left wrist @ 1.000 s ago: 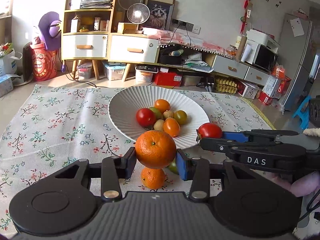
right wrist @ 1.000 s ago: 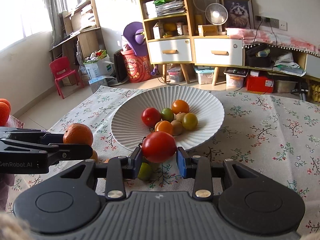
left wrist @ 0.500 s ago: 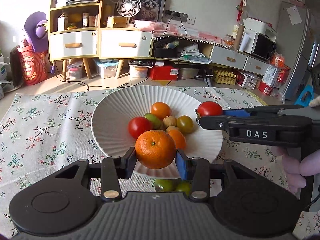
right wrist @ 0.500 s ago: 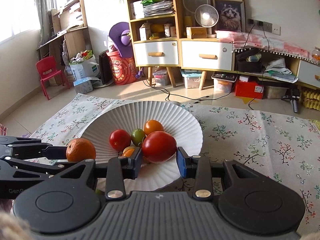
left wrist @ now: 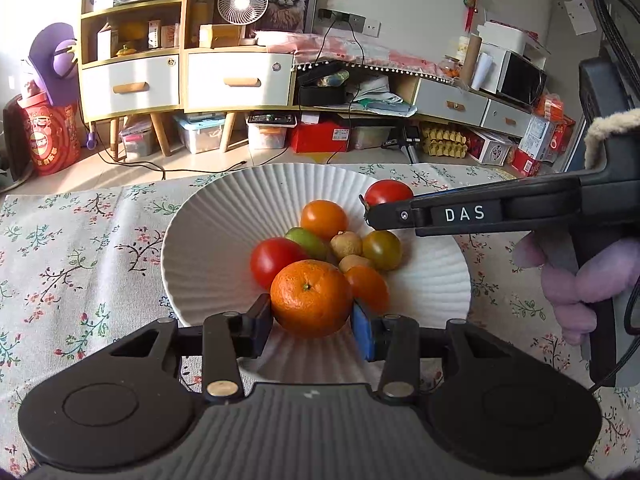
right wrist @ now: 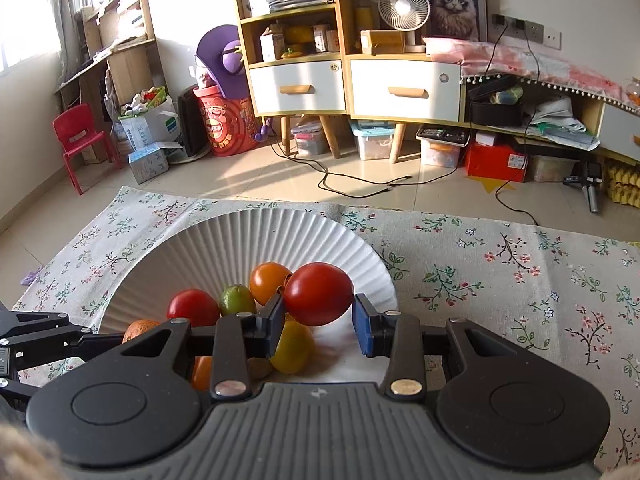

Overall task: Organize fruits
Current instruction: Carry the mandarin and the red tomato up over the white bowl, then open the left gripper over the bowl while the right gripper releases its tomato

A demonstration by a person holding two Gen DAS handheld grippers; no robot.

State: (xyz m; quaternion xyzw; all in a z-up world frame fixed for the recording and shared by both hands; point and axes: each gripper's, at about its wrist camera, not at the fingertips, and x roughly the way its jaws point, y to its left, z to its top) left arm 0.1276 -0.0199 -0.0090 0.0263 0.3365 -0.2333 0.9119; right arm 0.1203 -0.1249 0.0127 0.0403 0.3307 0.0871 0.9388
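Fingers on my left gripper [left wrist: 312, 314] clamp an orange [left wrist: 311, 298]; right gripper [right wrist: 319, 318] clamps a tomato [right wrist: 318, 293]. Both hang over the plate [left wrist: 224, 216], w/ fruit pile just below, so both drop straight down.

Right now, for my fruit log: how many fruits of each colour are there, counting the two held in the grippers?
Red round tomatoes: 2
Orange round fruits: 3
Green oval fruit: 1
Yellow-green round tomato: 1
Small brown round fruits: 2
Total: 9
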